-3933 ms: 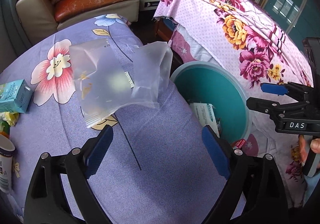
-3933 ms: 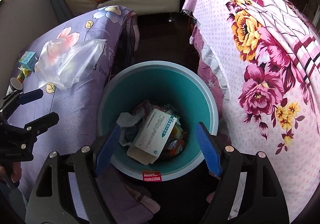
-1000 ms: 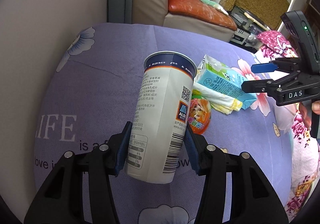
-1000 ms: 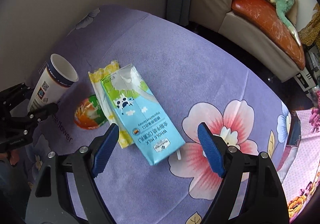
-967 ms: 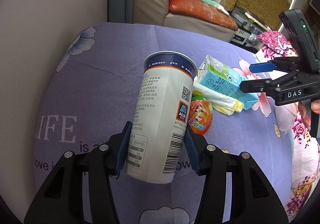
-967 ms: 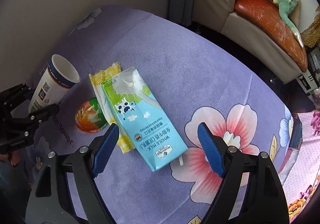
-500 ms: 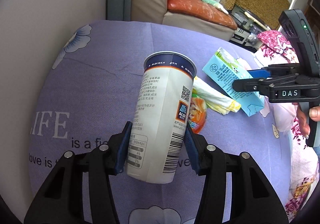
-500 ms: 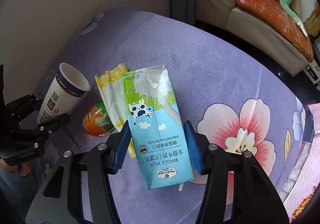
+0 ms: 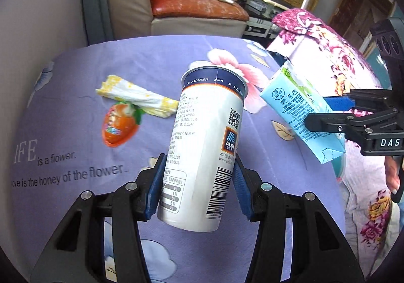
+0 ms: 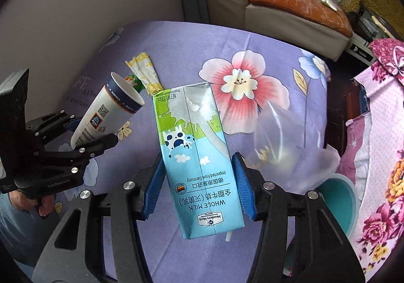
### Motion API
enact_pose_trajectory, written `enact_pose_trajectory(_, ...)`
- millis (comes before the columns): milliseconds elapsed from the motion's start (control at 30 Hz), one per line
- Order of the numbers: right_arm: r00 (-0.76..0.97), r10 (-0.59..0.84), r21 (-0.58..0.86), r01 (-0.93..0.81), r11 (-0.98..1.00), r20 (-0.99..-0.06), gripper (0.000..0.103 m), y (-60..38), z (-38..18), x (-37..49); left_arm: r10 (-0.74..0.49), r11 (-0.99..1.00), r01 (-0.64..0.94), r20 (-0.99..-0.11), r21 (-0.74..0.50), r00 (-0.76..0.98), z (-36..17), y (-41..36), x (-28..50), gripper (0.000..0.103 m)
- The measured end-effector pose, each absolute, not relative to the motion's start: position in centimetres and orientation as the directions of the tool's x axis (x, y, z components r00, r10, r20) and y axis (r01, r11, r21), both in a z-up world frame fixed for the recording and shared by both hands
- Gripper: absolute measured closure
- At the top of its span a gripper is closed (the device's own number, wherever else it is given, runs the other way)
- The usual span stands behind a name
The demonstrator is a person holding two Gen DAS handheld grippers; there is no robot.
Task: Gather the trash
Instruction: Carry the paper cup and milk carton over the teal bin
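Blue pads of the left gripper (image 9: pixel 197 187) press both sides of the white paper cup (image 9: pixel 205 146) — clamped low on its body, its open rim tilted away, clear of the purple floral cloth (image 9: pixel 75 63). Its jaws stand about half open around the cup. The right gripper (image 10: pixel 198 189) has just been closing and now pinches the blue milk carton (image 10: pixel 195 157) between its pads, gripped across the lower half, lifted off the cloth. On the cloth lie a yellow-edged wrapper (image 9: pixel 136 97) and an orange egg-shaped pack (image 9: pixel 117 125) — touching. A clear plastic bag (image 10: pixel 282 146) rests near the teal bin (image 10: pixel 338 199).
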State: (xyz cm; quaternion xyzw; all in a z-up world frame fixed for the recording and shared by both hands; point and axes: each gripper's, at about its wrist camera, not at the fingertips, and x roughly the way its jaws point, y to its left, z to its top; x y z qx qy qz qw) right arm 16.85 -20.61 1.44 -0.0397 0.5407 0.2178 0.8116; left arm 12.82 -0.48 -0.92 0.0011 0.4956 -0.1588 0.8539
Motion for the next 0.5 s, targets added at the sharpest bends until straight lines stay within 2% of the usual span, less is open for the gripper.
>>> enact_pose_trajectory(267, 0.395, 0.245, 0.165, -0.225, 0.960, -0.885, 0.052, -32.5, 1.7, 10.9, -0.343, 0.891, 0.425, -0.850, -0.160, 0.400, -0.8, -12.1, 9.6, 0.052)
enact_pose_trajectory(500, 0.414, 0.192, 0.173, -0.084, 0.981, -0.890, 0.052, -41.7, -0.6, 7.9, -0.371, 0.833, 0.532, -0.867, -0.153, 0.333, -2.3, -22.3, 8.9, 0.052)
